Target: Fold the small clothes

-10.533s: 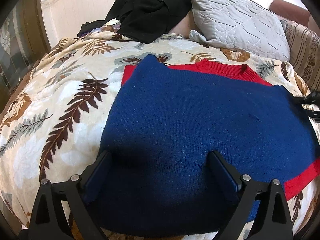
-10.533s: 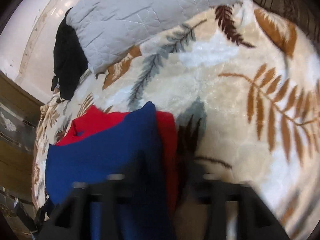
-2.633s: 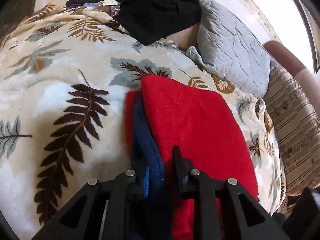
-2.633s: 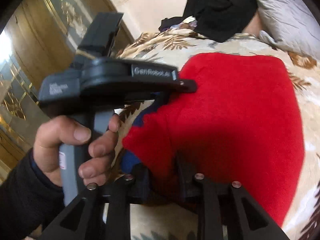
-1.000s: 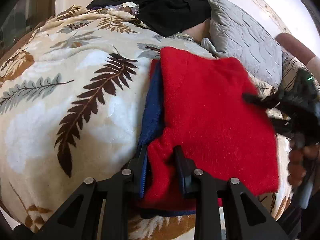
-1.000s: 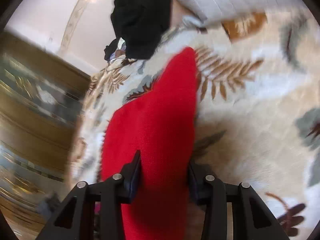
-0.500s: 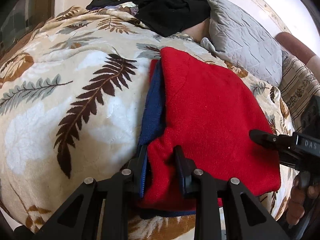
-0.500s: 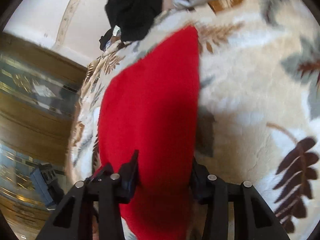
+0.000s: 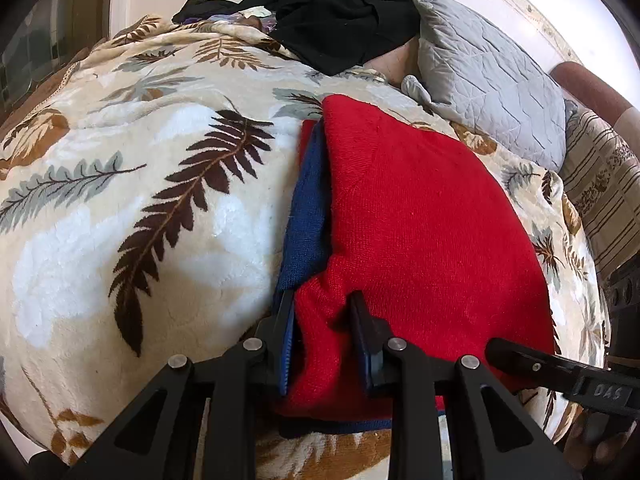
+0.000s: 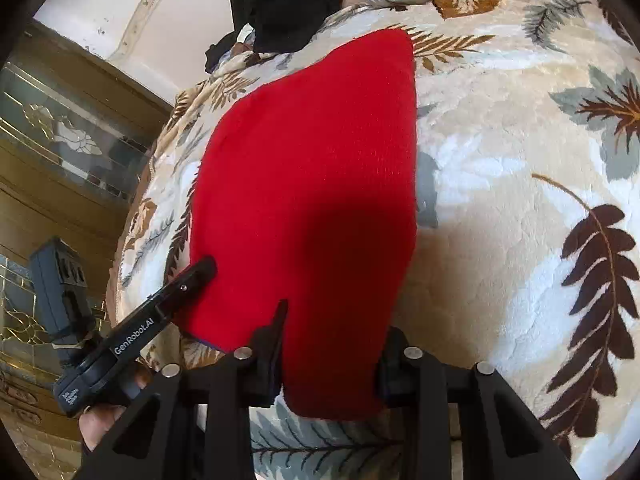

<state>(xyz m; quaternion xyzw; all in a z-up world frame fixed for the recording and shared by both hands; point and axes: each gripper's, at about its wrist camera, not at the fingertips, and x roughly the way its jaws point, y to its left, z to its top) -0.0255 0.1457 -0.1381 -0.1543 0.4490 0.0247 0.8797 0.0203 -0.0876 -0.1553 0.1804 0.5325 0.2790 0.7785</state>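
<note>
A folded sweater, red (image 9: 420,220) on top with a blue layer (image 9: 308,208) showing along its left edge, lies on the leaf-print blanket (image 9: 140,200). My left gripper (image 9: 320,300) is shut on the near left corner, pinching red and blue cloth. In the right wrist view the red sweater (image 10: 312,152) stretches away from me. My right gripper (image 10: 338,320) straddles its near right corner, jaws apart, with cloth between the fingers but not squeezed. The left gripper's finger (image 10: 196,276) shows at the sweater's left edge, with a hand on the handle.
A grey quilted pillow (image 9: 488,80) and a heap of black clothes (image 9: 340,4) lie at the far end of the bed. A striped cushion (image 9: 600,184) is at the right. A wooden cabinet with glass panes (image 10: 60,140) stands beyond the bed's left side.
My right gripper slid back along the sweater's right side to its near corner. The left gripper has kept its hold and place.
</note>
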